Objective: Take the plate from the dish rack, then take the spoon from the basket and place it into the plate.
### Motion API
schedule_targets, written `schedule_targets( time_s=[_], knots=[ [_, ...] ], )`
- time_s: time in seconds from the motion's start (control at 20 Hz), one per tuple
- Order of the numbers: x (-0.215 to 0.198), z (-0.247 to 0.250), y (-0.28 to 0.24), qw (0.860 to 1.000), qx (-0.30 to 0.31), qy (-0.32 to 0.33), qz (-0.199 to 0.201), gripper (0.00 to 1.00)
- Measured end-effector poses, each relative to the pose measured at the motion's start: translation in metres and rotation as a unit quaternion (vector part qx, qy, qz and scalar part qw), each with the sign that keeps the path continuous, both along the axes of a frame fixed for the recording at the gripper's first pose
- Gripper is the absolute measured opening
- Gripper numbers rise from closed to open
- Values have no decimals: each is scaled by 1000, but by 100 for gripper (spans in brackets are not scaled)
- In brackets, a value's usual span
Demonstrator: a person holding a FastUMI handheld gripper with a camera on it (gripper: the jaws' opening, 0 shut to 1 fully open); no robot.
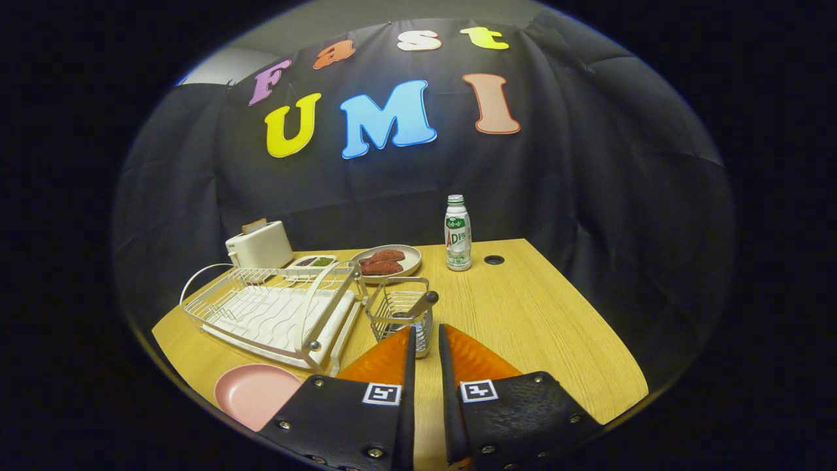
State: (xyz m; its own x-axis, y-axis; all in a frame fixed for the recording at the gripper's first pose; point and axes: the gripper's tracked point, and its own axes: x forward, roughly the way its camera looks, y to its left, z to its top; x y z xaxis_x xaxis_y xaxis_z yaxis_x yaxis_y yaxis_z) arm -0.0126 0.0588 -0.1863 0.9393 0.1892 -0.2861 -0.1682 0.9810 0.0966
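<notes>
1 step looks done: the pink plate (252, 392) lies flat on the table (536, 327), beside the empty dish rack (274, 307); the spoon (418, 306) stands in the wire basket (399, 314), just ahead of the tongs (425, 340); these are nearly closed, gripping nothing; next they must widen and descend around its handle.

Tool (426, 333) level above the table, fingers apparently parted by a narrow gap, holding nothing
</notes>
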Motion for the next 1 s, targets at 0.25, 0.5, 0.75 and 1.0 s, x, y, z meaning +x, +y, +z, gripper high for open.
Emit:
schedule_targets(
  time_s=[0.25,0.5,0.75,1.0],
  knots=[
    [31,1,7,1000,25,-13,12,19],
    [56,10,15,999,35,-33,20,19],
    [73,8,9,998,55,-33,11,19],
    [77,0,15,997,72,-18,22,21]
  ],
)
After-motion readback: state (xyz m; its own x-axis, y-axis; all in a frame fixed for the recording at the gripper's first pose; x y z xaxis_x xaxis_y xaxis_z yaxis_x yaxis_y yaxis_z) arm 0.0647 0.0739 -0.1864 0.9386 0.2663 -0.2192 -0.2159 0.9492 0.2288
